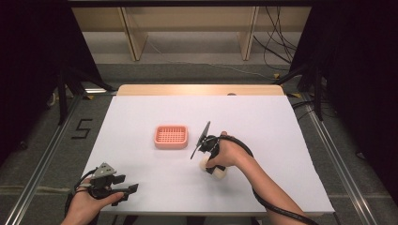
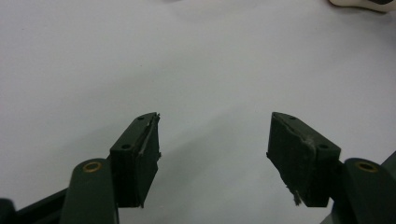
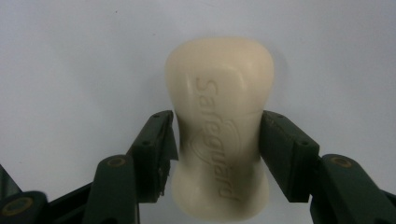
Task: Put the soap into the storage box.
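The soap bar (image 3: 219, 130) lay on the white table (image 1: 263, 117) at about five o'clock from the table's middle, cream-coloured and waisted, with raised lettering on its upper face.

At the far left, near eight o'clock on the table, the left tool (image 2: 214, 140) rested in the person's left hand (image 1: 87, 201), its jaws spread wide with nothing but bare table between them.

Moving rightward, a pink slotted soap dish (image 1: 171, 136) sat close to the table's centre, well apart from the left tool and near the right one, at roughly ten o'clock from it.

Further right, the right tool (image 3: 218, 135) stood over the soap bar, held in the person's right hand (image 1: 228, 153). Its jaws flanked the bar's narrow waist; the pads sat against or just beside its sides, and I could not tell whether they pressed.
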